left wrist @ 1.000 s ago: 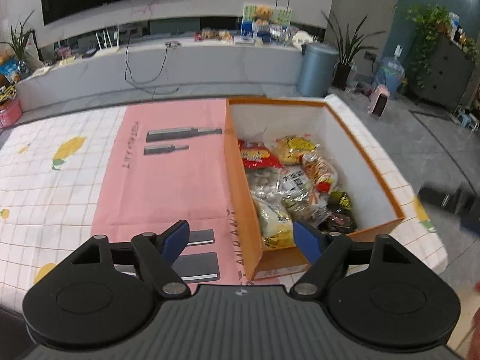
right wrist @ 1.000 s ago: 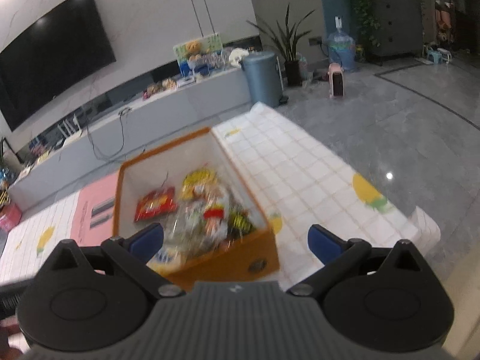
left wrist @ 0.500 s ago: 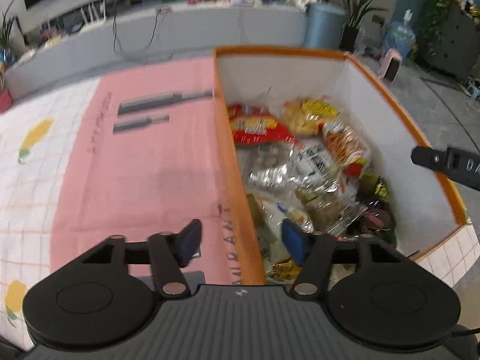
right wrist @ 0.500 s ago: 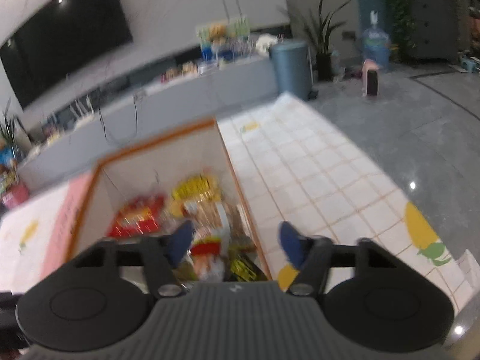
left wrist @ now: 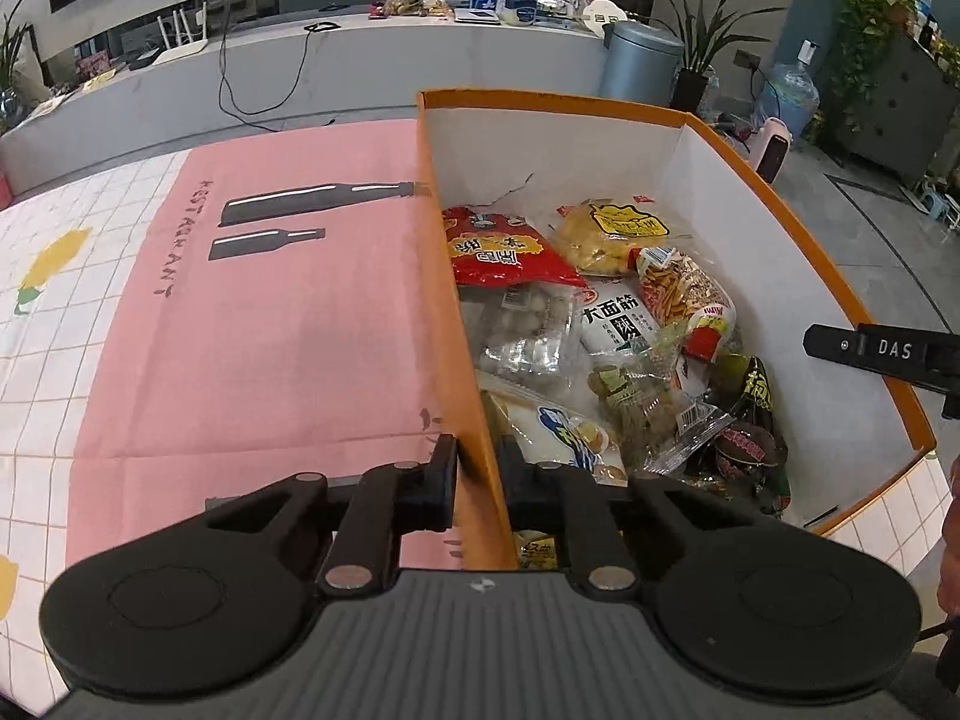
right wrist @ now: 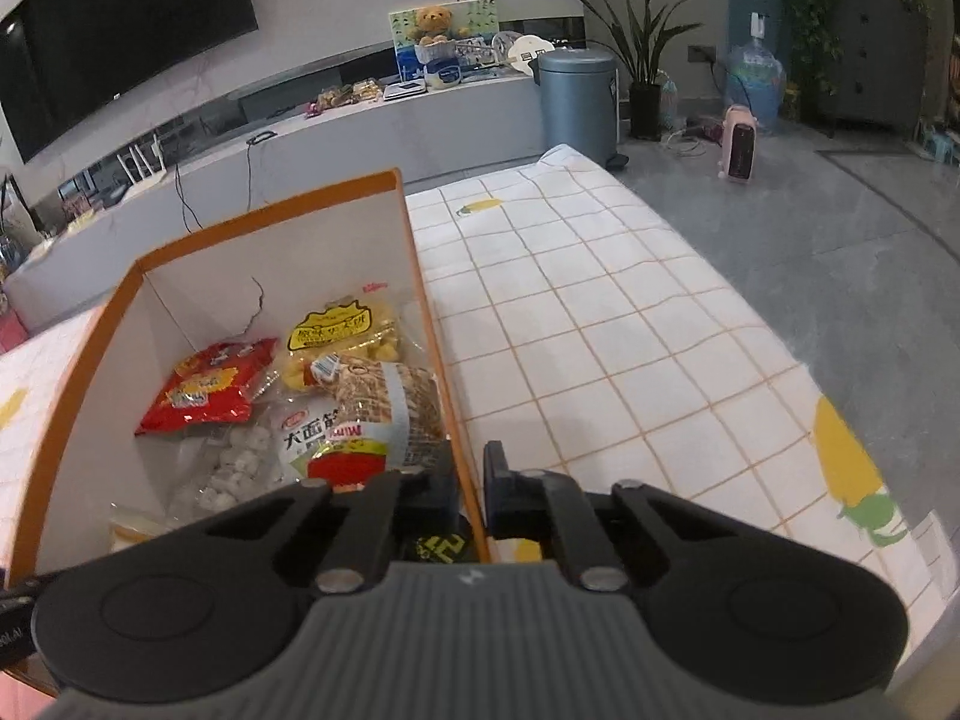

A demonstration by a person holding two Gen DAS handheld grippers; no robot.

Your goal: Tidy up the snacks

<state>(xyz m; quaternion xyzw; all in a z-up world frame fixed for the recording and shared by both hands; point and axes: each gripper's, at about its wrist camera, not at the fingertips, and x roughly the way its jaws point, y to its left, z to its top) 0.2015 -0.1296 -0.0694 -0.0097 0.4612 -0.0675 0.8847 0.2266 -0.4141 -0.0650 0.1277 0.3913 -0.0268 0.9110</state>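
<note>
An orange box point(left wrist: 798, 240) with white inner walls stands on the table and holds several snack bags, among them a red bag point(left wrist: 501, 249) and a yellow bag point(left wrist: 618, 231). My left gripper point(left wrist: 480, 468) is shut on the box's left wall, one finger outside and one inside. My right gripper point(right wrist: 469, 483) is shut on the box's right wall point(right wrist: 429, 324) in the same way. The red bag point(right wrist: 207, 387) and the yellow bag point(right wrist: 336, 333) also show in the right wrist view. Part of the right gripper's body point(left wrist: 882, 351) shows over the box's right edge.
A pink printed mat point(left wrist: 270, 312) lies left of the box on a checked tablecloth point(right wrist: 600, 330). The table's right edge drops to a grey floor point(right wrist: 840, 210). A long low counter point(left wrist: 300, 66) and a grey bin point(right wrist: 579, 96) stand behind.
Both grippers have moved forward and down to the box and closed on its side walls; a second ago both were open and further back.
</note>
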